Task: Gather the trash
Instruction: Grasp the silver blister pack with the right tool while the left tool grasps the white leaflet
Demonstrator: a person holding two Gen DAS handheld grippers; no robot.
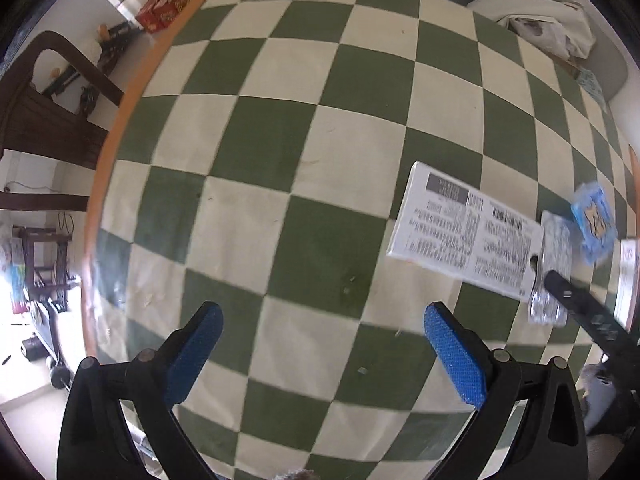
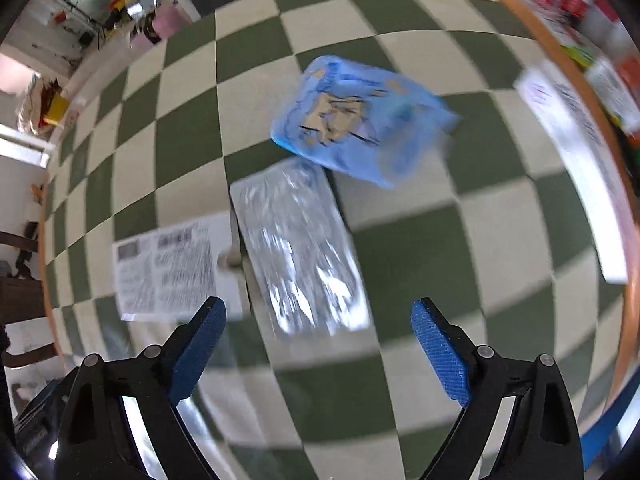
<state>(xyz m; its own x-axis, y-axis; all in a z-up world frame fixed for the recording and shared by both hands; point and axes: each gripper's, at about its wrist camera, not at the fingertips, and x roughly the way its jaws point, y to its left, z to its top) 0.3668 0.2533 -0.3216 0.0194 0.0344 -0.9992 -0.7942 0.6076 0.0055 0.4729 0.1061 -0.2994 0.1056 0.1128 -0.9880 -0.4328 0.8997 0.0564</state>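
A white printed box [image 1: 464,232] [image 2: 172,268] lies flat on the green-and-cream checked tablecloth [image 1: 280,152]. Beside it lies a silver foil blister pack [image 1: 550,268] [image 2: 300,248], and past that a crumpled blue wrapper [image 1: 595,218] [image 2: 356,116]. My left gripper [image 1: 322,346] hangs open over bare cloth, left of the box, nothing between its blue pads. My right gripper [image 2: 318,344] is open above the near end of the blister pack, not touching it; one of its black fingers [image 1: 580,308] shows in the left wrist view.
A long white flat packet [image 2: 576,168] [image 1: 628,276] lies near the table's orange rim [image 2: 624,320]. A white bag [image 1: 540,24] sits at the far corner. Red cartons [image 1: 168,4] and a dark wooden chair [image 1: 48,120] stand beyond the left edge.
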